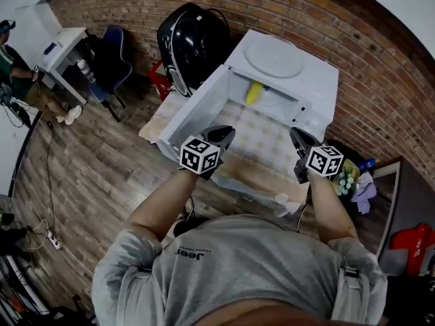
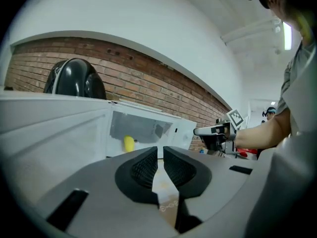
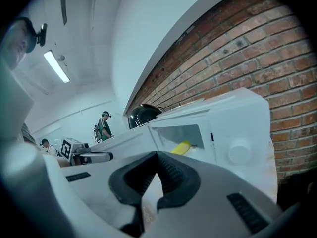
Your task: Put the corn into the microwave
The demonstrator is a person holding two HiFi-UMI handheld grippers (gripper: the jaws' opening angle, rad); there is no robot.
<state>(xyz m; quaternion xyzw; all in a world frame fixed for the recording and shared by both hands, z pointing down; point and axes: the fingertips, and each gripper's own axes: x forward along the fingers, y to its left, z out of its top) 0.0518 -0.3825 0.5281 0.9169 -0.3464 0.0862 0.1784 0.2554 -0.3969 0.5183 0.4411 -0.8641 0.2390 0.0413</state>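
Note:
The yellow corn [image 1: 253,92] lies inside the white microwave [image 1: 319,80], whose door [image 1: 197,111] hangs open to the left. It also shows in the left gripper view, where the corn [image 2: 129,144] sits in the lit cavity, and in the right gripper view as the corn [image 3: 181,147]. My left gripper [image 1: 221,138] is held in front of the door, apart from the corn, jaws nearly together with nothing between them [image 2: 160,152]. My right gripper [image 1: 299,138] hovers before the microwave's control side, shut and empty [image 3: 157,157].
A white plate [image 1: 275,58] rests on top of the microwave. A black domed appliance [image 1: 194,39] stands behind the open door. The small table [image 1: 265,148] carries a patterned cloth. Small items [image 1: 350,178] lie at its right. A blue chair [image 1: 112,60] and a person [image 1: 10,60] are far left.

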